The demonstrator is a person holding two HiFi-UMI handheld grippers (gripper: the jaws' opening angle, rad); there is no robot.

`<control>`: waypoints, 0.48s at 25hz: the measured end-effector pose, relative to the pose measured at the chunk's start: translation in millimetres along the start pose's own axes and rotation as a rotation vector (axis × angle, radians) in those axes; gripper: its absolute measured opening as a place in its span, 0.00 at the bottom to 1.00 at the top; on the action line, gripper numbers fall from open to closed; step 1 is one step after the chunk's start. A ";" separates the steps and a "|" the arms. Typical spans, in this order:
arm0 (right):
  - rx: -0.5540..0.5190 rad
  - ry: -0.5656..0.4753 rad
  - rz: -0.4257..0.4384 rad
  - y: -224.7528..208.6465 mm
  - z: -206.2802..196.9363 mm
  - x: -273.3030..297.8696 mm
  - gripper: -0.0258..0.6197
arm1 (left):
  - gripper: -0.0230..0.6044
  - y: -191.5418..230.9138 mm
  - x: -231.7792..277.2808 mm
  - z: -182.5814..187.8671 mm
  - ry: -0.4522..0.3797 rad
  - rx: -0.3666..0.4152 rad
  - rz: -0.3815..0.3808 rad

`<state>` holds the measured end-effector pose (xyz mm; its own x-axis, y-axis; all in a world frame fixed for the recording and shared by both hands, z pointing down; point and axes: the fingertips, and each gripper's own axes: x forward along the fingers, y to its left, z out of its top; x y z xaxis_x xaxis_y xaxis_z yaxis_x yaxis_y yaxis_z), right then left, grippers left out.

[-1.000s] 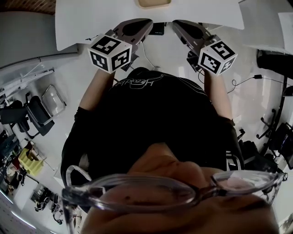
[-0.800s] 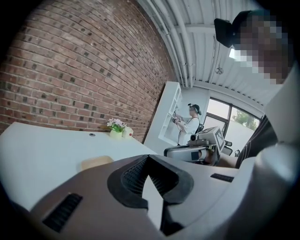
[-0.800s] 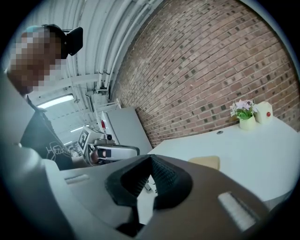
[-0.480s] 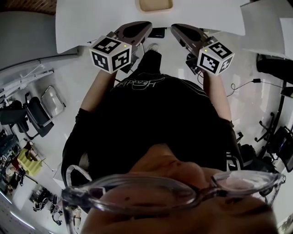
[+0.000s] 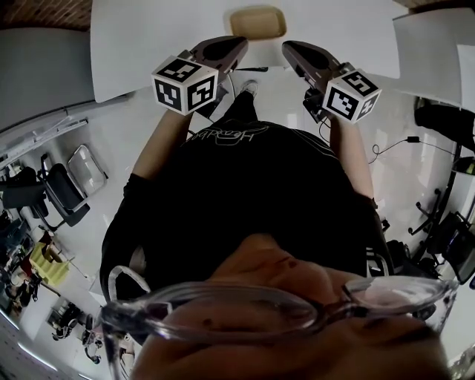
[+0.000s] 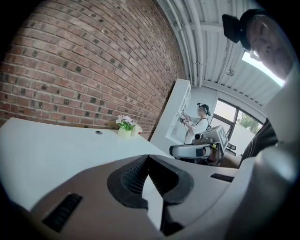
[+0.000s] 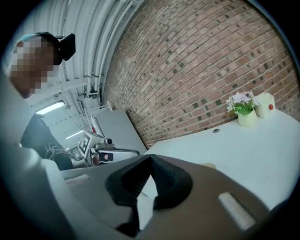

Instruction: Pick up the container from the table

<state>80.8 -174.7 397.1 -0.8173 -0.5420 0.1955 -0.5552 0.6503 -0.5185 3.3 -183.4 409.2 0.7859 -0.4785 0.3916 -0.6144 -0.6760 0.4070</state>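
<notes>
What a change from a second back; the container (image 5: pixel 257 22), clipped by the top edge then, showed whole, and far more of the white table (image 5: pixel 148 44) had come into the head view; both grippers had closed in on the table's near edge.

The count: two grippers, two marker cubes (image 5: pixel 185 83), one container, and one flower pot (image 6: pixel 125 126) far down the table by the brick wall (image 6: pixel 70 61).

The left gripper (image 5: pixel 237 43) was clenched, pads pressed together on nothing; the right gripper (image 5: pixel 289 47) matched it, jaws tight and empty.

The container, a shallow tan tray, sat flat on the table at 12 o'clock from the gap between the two grippers; it lay at about 1 o'clock from the left gripper's tip and about 11 o'clock from the right's; it was near both yet clear of them, untouched.
</notes>
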 end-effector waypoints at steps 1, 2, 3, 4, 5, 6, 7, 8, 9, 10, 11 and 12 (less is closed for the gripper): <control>0.005 0.007 0.000 -3.6 0.0 3.7 0.04 | 0.04 5.5 2.3 1.1 0.003 -0.005 0.006; 0.010 0.015 -0.001 -7.6 -0.5 7.6 0.04 | 0.04 11.0 4.5 1.2 0.008 -0.012 0.011; 0.014 0.023 -0.003 -11.9 -1.4 11.8 0.04 | 0.04 16.8 7.0 0.0 0.016 -0.020 0.013; 0.019 0.029 -0.006 -16.8 -2.1 15.9 0.04 | 0.04 22.9 9.8 -2.1 0.026 -0.029 0.015; 0.024 0.034 -0.009 -22.2 -2.7 19.5 0.04 | 0.04 28.9 13.0 -4.5 0.038 -0.038 0.019; 0.030 0.038 -0.012 -28.1 -2.9 22.1 0.04 | 0.04 34.4 16.5 -6.7 0.049 -0.047 0.025; 0.036 0.043 -0.015 -34.0 -3.0 23.6 0.04 | 0.04 39.1 20.0 -8.5 0.058 -0.056 0.032; 0.042 0.047 -0.020 -39.9 -3.2 24.7 0.04 | 0.04 43.7 23.0 -10.4 0.067 -0.066 0.039; 0.047 0.051 -0.027 -45.9 -4.0 26.7 0.04 | 0.04 49.5 25.4 -12.8 0.076 -0.078 0.046; 0.054 0.054 -0.035 -52.3 -6.4 30.6 0.04 | 0.04 57.6 27.1 -16.7 0.085 -0.093 0.052; 0.063 0.059 -0.042 -59.8 -10.4 36.4 0.04 | 0.04 68.2 28.9 -22.1 0.095 -0.111 0.058; 0.075 0.065 -0.050 -69.3 -15.1 43.0 0.04 | 0.04 80.5 31.9 -28.3 0.106 -0.131 0.065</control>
<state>81.8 -235.1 454.1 -0.7986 -0.5354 0.2751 -0.5845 0.5805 -0.5669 -23.1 -237.2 477.8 0.7364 -0.4526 0.5029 -0.6733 -0.5633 0.4789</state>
